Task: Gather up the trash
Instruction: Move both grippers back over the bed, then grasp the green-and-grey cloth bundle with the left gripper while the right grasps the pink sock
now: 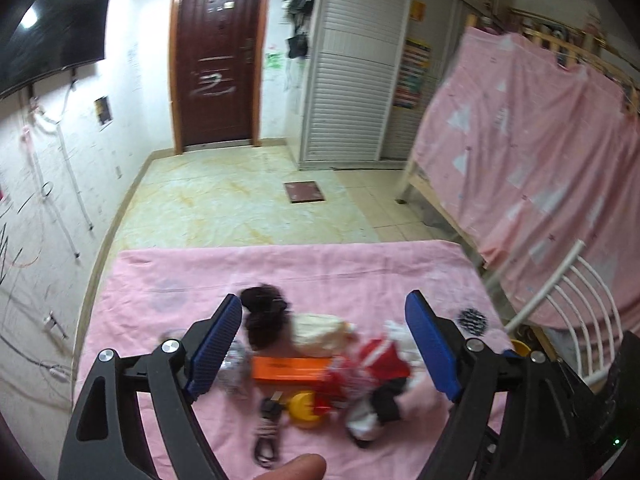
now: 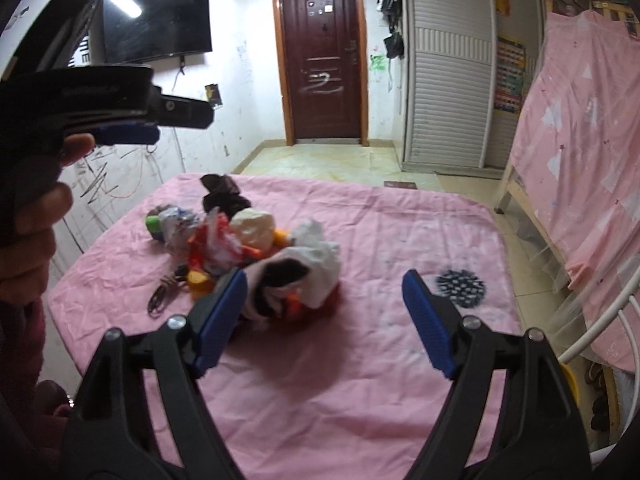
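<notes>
A pile of trash lies on the pink-covered table [image 2: 360, 360]: a black bag [image 2: 222, 196], a white crumpled bag [image 2: 316, 256], red wrappers [image 2: 214, 246], a silver wrapper [image 2: 176, 222], an orange box [image 1: 292, 370], a yellow lid [image 1: 305, 408] and a black cable [image 2: 164, 294]. My left gripper [image 1: 326, 344] is open, held above the near side of the pile. It also shows in the right wrist view [image 2: 132, 124], raised at upper left. My right gripper [image 2: 320, 320] is open, low over the cloth just in front of the pile.
A black spiky disc [image 2: 460, 288] lies on the cloth to the right. A white chair [image 1: 576, 312] and a bunk bed draped in pink cloth [image 1: 540, 140] stand on the right. A door [image 2: 322, 60], a wardrobe [image 2: 448, 60] and a wall TV [image 2: 156, 24] are behind.
</notes>
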`<action>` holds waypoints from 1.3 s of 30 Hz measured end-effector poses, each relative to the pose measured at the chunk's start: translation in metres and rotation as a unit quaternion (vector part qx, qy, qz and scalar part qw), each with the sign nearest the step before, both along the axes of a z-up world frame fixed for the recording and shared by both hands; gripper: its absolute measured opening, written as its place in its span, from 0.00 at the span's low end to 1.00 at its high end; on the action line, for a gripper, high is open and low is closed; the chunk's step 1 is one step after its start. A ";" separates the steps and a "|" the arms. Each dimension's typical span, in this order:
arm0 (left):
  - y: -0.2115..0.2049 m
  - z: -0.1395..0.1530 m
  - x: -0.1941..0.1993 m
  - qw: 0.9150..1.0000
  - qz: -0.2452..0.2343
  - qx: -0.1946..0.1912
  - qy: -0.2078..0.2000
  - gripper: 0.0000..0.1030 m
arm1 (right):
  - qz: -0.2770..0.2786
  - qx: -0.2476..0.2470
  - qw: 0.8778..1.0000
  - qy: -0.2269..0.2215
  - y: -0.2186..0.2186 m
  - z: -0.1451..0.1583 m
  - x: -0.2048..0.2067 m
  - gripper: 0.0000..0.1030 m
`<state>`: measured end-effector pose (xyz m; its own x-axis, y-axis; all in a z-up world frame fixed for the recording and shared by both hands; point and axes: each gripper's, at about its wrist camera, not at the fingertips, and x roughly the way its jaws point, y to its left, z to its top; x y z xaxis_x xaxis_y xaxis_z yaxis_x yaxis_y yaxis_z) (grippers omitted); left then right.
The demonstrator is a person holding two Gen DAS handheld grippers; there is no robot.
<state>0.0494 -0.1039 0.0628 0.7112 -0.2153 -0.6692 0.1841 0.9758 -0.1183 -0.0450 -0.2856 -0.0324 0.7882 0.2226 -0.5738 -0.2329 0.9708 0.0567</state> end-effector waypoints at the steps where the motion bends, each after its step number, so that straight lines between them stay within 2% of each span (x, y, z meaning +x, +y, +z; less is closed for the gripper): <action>1: 0.008 -0.002 0.002 1.000 0.008 0.002 0.000 0.74 | 0.006 0.002 1.000 0.003 0.005 0.000 0.002 0.74; 6: 0.048 -0.018 0.015 0.998 0.060 0.016 0.012 0.74 | 0.036 0.026 0.999 0.019 0.027 -0.007 0.005 0.74; 11: 0.089 -0.044 0.036 0.993 0.100 0.026 0.048 0.74 | 0.058 0.038 0.997 0.039 0.050 -0.015 0.003 0.74; 14: 0.107 -0.063 0.053 0.990 0.105 0.015 0.088 0.74 | 0.051 0.031 0.997 0.044 0.058 -0.018 0.008 0.74; 18: 0.120 -0.086 0.064 0.987 0.109 -0.002 0.122 0.74 | 0.034 0.028 0.997 0.059 0.061 -0.025 0.019 0.74; 19: 0.121 -0.091 0.066 0.986 0.109 -0.002 0.129 0.74 | 0.030 0.023 0.998 0.058 0.062 -0.026 0.021 0.72; 20: 0.121 -0.094 0.067 0.985 0.110 -0.002 0.132 0.74 | 0.025 0.016 0.998 0.057 0.063 -0.027 0.022 0.64; 24: 0.125 -0.109 0.070 0.983 0.112 -0.005 0.148 0.74 | 0.016 -0.001 0.998 0.061 0.067 -0.033 0.028 0.45; 26: 0.124 -0.115 0.070 0.982 0.108 -0.010 0.156 0.67 | 0.016 -0.004 0.998 0.060 0.069 -0.034 0.029 0.35; 28: 0.123 -0.120 0.068 0.981 0.098 -0.020 0.167 0.45 | 0.015 -0.004 0.998 0.055 0.070 -0.033 0.028 0.30; 31: 0.118 -0.120 0.066 0.982 0.100 -0.012 0.160 0.21 | 0.019 0.005 0.999 0.048 0.071 -0.031 0.026 0.27; 34: 0.115 -0.115 0.061 0.983 0.105 -0.011 0.150 0.13 | 0.032 0.033 0.998 0.045 0.068 -0.026 0.022 0.27; 39: 0.115 -0.097 0.053 0.984 0.131 0.004 0.121 0.11 | 0.056 0.076 0.995 0.033 0.061 -0.012 0.013 0.27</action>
<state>0.1024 0.0109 -0.0343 0.5606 -0.0395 -0.8272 -0.1070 0.9870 -0.1197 -0.0324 -0.2249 -0.0445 0.7150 0.3947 -0.5771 -0.3294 0.9182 0.2199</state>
